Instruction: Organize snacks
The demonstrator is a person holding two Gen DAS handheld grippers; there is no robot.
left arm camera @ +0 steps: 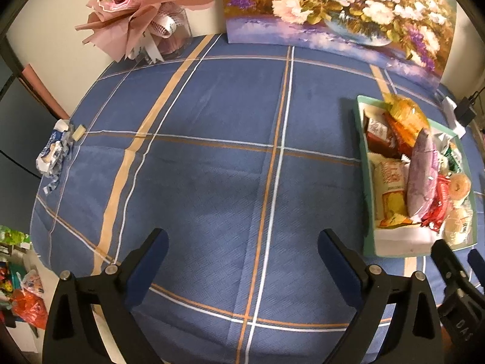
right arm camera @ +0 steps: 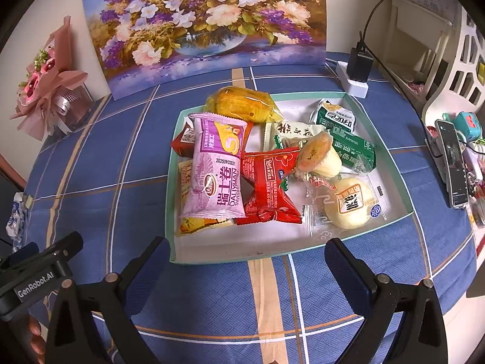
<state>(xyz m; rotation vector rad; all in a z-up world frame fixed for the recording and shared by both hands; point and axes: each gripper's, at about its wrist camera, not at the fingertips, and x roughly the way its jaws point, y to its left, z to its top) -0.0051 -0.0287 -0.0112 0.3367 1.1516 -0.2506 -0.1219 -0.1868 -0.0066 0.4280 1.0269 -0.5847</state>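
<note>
Purple wrapper (right arm camera: 215,166) half-hides the packets beneath, its long axis running away from the camera inside the tray (right arm camera: 379,221); left gripper (left arm camera: 242,261) and right gripper (right arm camera: 245,270) gape empty.

Left gripper (left arm camera: 242,254) hovers, its 2 fingers spread wide; right gripper (right arm camera: 247,262) likewise gapes, empty.

Open cloth at centre, clutter around the rim

The tablecloth (left arm camera: 212,157) lies bare ahead; the snack tray (left arm camera: 365,182) blocks 3 o'clock, the bouquet (left arm camera: 142,15) 11, the painting (left arm camera: 333,9) 12, crumpled wrappers (left arm camera: 53,151) 9.
</note>
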